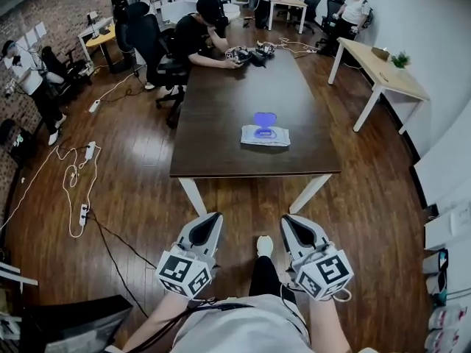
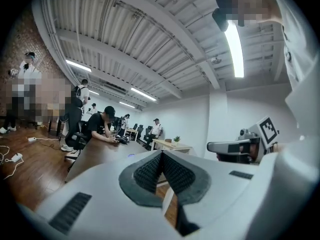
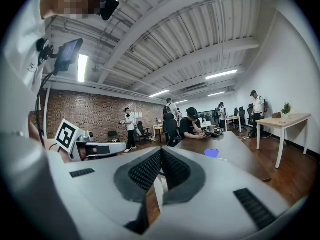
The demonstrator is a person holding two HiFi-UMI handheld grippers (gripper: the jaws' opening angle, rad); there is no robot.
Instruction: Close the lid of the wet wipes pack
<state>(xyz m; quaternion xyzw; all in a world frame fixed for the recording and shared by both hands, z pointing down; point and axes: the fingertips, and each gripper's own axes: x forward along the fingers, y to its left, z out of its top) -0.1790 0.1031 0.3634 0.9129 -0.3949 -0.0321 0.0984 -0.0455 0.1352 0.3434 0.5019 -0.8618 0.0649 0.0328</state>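
Observation:
The wet wipes pack (image 1: 265, 135) lies flat on the dark wooden table (image 1: 221, 116), near its front edge. Its blue lid (image 1: 265, 118) stands up open; the lid (image 3: 212, 153) also shows as a small blue shape in the right gripper view. My left gripper (image 1: 209, 220) and right gripper (image 1: 294, 223) hang side by side over the floor, short of the table's front edge and well apart from the pack. Both are shut with nothing between their pads. In the left gripper view the left gripper (image 2: 161, 156) points level at the table, as the right gripper (image 3: 161, 153) does in its own view.
A person in black (image 1: 197, 31) sits at the table's far end with devices (image 1: 250, 53). White cables and a power strip (image 1: 82, 213) lie on the floor at left. A light wooden table (image 1: 383, 68) stands at right. Other people and office chairs fill the back.

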